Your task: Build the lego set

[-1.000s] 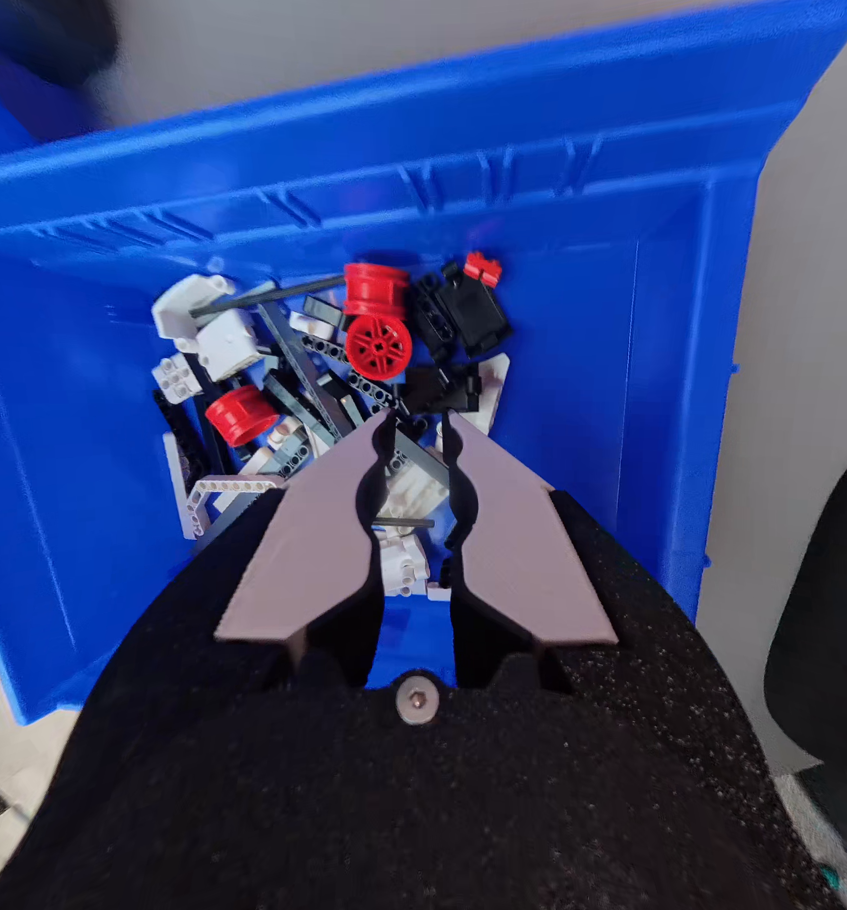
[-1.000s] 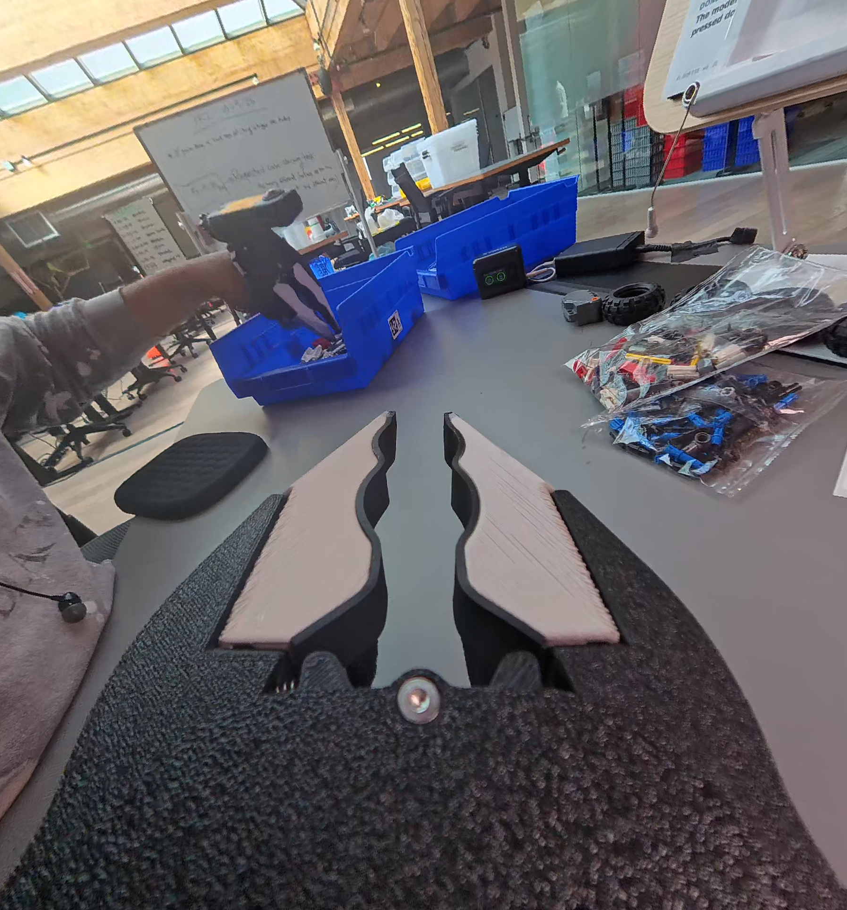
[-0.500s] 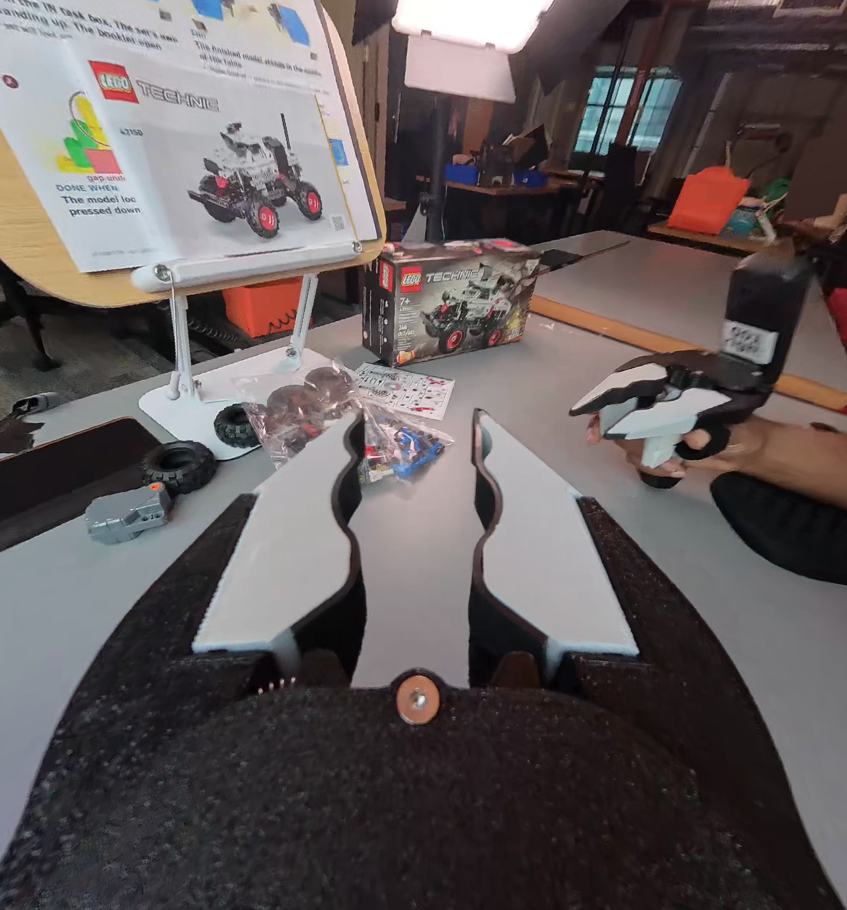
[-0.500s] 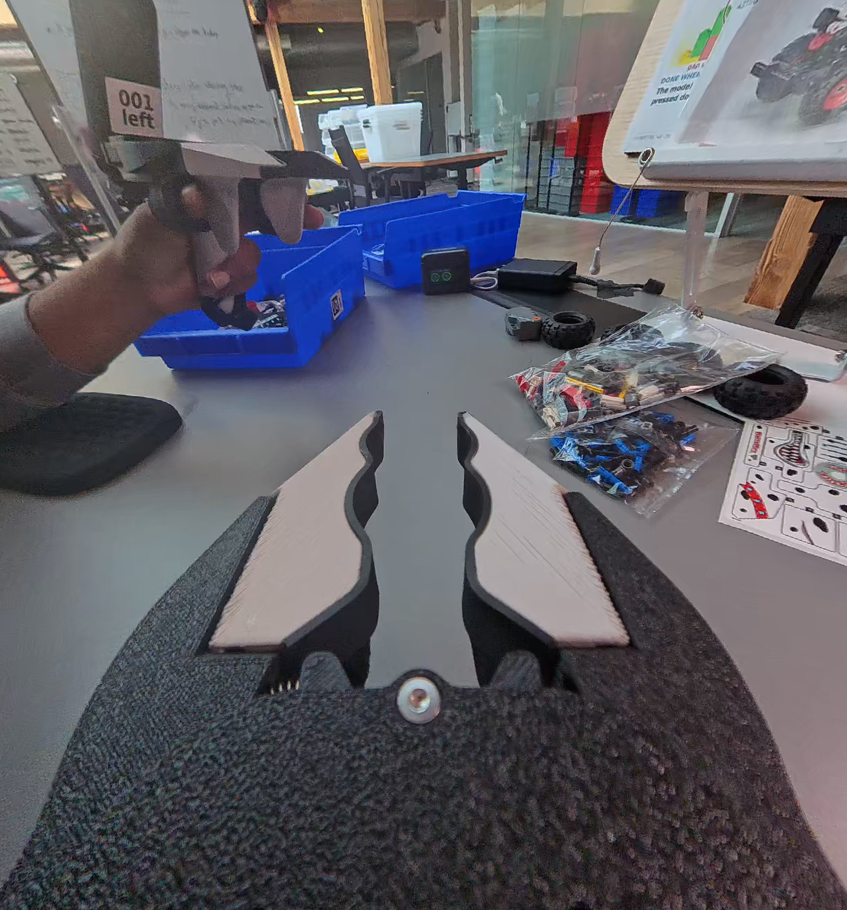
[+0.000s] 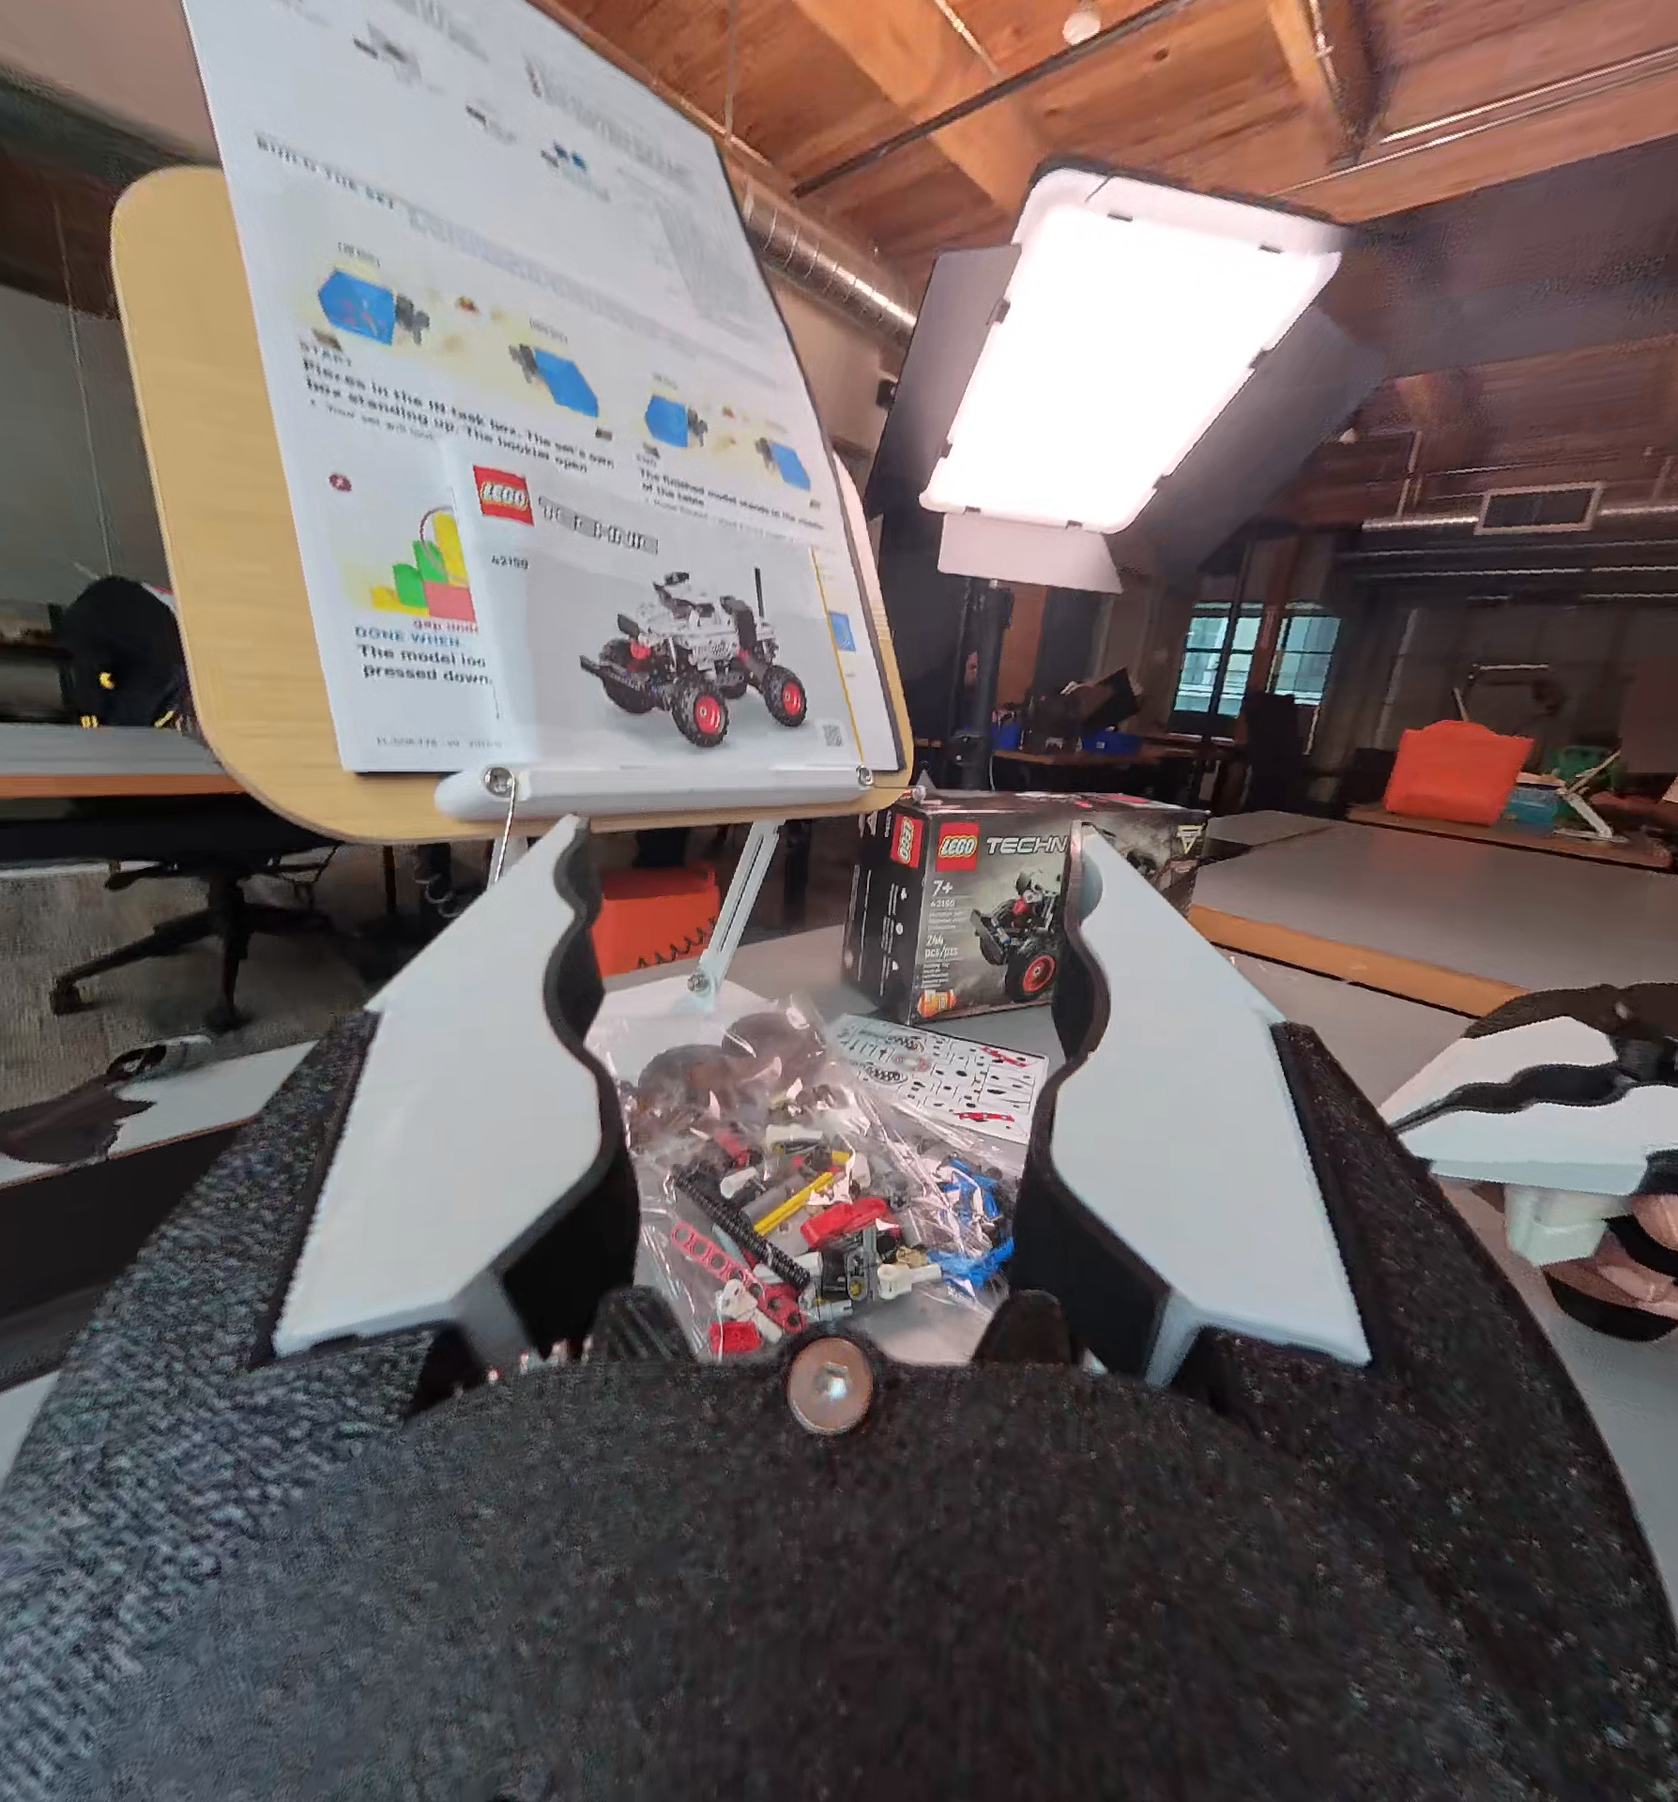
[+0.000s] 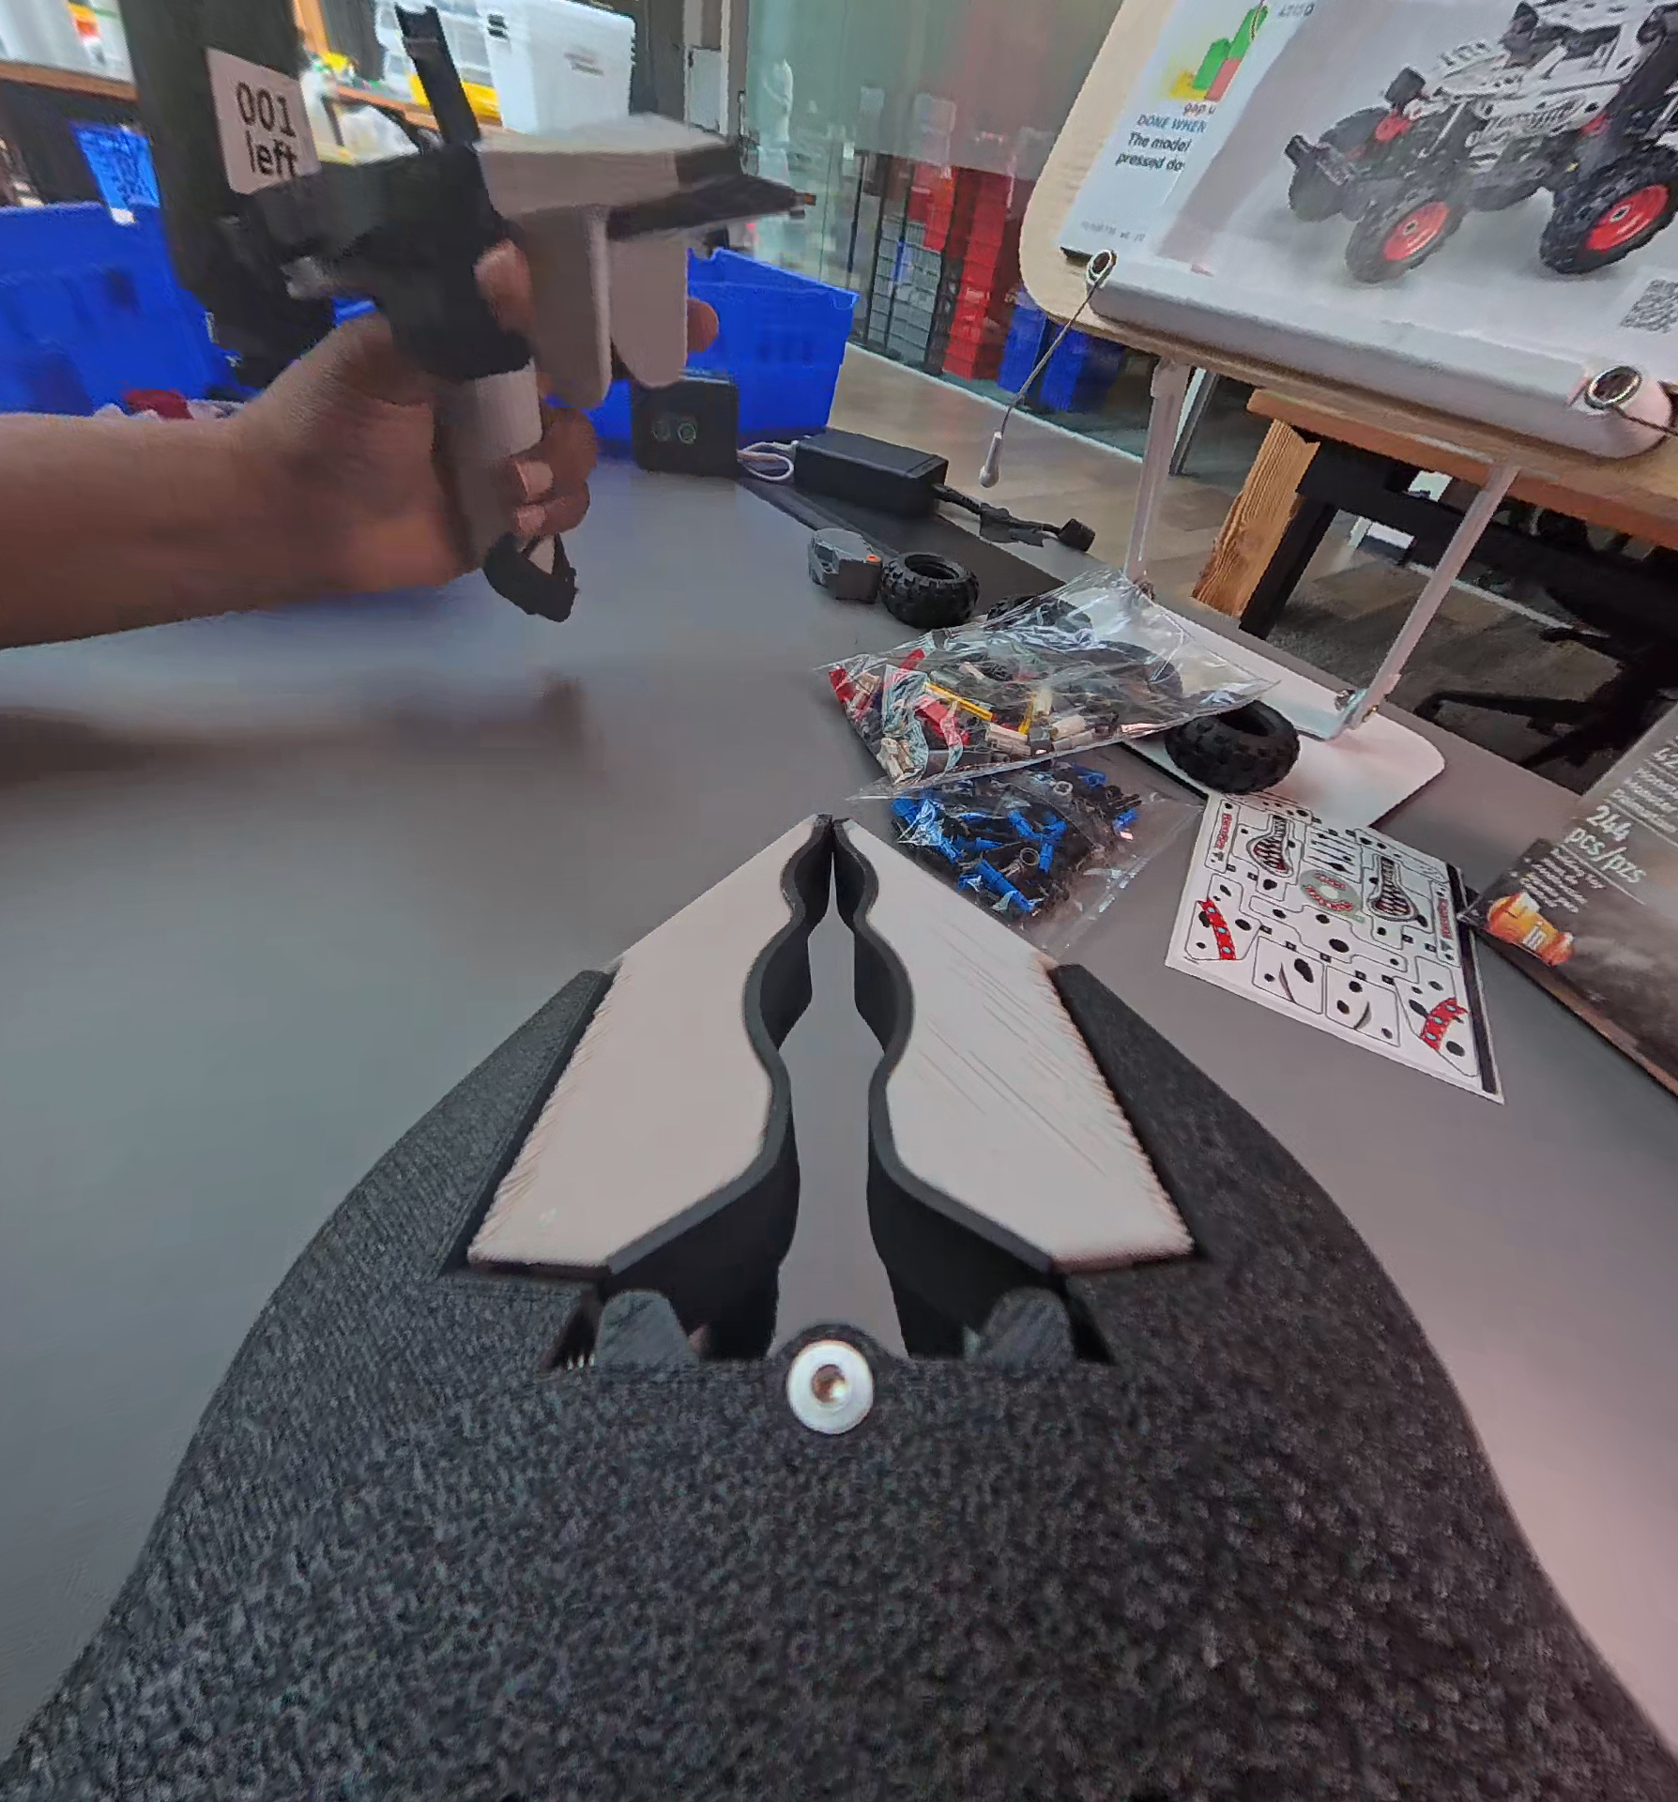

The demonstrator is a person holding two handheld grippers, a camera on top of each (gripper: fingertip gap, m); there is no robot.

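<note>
Two clear bags of Lego parts lie on the grey table: a mixed bag (image 5: 796, 1199) (image 6: 1011, 683) and a bag of blue and black pins (image 5: 972, 1219) (image 6: 1011, 843). My left gripper (image 5: 825, 848) is wide open and empty, hovering over the bags, which show between its fingers. In the right wrist view it (image 6: 767, 190) is held in a hand above the table. My right gripper (image 6: 832, 841) is shut and empty, its tips just left of the pin bag. It also shows at the right in the left wrist view (image 5: 1401, 1121).
A sticker sheet (image 6: 1332, 926) and the Lego box (image 5: 972, 917) lie right of the bags. An instruction stand (image 5: 523, 488) rises behind them. Loose black tyres (image 6: 1230, 746) (image 6: 928, 590) and a grey part (image 6: 845, 566) sit nearby. Blue bins (image 6: 777, 332) stand at the back.
My left gripper left the blue bin, swung round to the bags and opened wide. My right gripper moved closer to the bags and went from open to shut.
</note>
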